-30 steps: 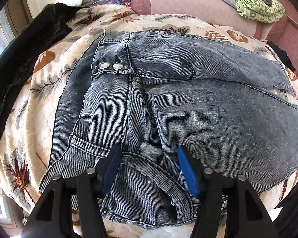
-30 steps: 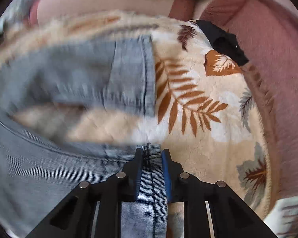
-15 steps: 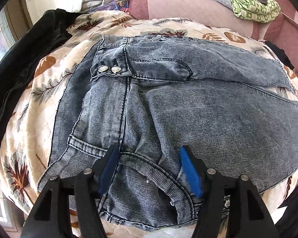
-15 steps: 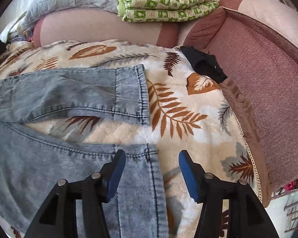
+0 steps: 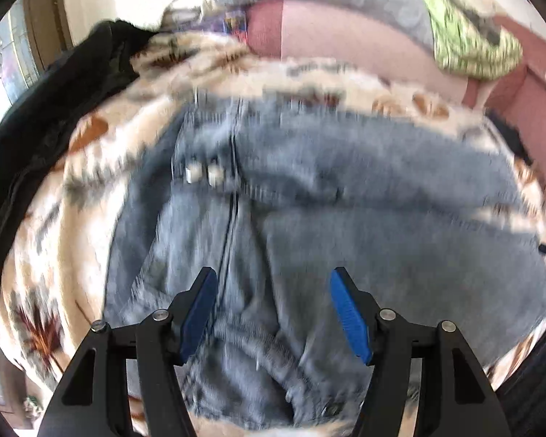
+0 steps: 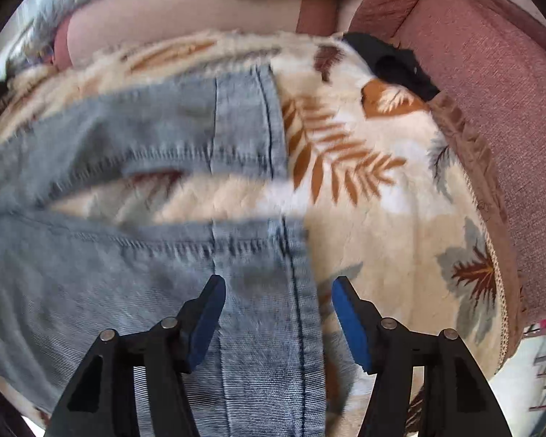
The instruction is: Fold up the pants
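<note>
The faded grey-blue denim pants (image 5: 345,225) lie unfolded on the leaf-patterned cream blanket (image 6: 400,225). Left gripper (image 5: 273,309) and right gripper (image 6: 278,313) are both opening and hold nothing. All folding is left.

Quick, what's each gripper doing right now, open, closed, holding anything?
Left gripper: jaws opening, holding nothing, over the jeans waist.
Right gripper: jaws opening, holding nothing, over a jeans leg hem.
</note>
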`<state>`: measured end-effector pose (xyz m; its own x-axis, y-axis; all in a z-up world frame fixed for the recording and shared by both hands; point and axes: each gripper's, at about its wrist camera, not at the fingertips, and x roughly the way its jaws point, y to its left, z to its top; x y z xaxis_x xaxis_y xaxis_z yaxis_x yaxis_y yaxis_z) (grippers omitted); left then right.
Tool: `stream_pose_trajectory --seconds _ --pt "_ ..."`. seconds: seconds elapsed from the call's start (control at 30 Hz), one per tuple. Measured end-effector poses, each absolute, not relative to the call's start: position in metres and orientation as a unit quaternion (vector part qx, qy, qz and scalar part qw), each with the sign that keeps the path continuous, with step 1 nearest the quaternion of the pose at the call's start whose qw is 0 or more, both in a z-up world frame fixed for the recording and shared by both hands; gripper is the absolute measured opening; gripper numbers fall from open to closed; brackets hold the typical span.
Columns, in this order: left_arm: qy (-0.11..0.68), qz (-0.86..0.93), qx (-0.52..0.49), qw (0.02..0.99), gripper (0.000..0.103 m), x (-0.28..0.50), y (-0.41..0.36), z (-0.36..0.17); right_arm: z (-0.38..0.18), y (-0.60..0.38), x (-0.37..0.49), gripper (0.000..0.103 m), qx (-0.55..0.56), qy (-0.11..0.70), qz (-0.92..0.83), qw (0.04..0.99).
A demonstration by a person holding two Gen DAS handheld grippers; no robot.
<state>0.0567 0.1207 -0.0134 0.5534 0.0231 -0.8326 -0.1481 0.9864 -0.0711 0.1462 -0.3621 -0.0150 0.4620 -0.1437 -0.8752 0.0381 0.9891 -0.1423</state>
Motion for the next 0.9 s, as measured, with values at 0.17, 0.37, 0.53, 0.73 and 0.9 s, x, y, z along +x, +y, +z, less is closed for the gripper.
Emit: stream_pose_trajectory --seconds 0.17,0.37,0.53,0.73,0.9 --pt "0.444 0.063 -0.109 0.887 0.076 0.109 0.153 0.003 0.014 -0.368 0.165 0.066 -0.023 0.499 -0.04 0.865" --pt "0.46 0.068 -0.189 0.865 0.075 0.183 0.204 -0.008 0.026 -0.381 0.203 0.066 0.034 0.501 -0.021 0.865" --pt "0.469 0.091 -0.17 0.862 0.075 0.228 0.219 -0.015 0.019 -0.391 0.233 0.067 0.059 0.509 -0.007 0.859" --pt "0.509 0.11 -0.178 0.835 0.075 0.254 0.234 -0.046 -0.002 -0.413 0.285 0.067 0.113 0.529 -0.01 0.841" --pt "0.522 0.11 -0.131 0.836 0.075 0.257 0.229 -0.061 -0.004 -0.415 0.341 0.066 0.132 0.523 -0.002 0.842"
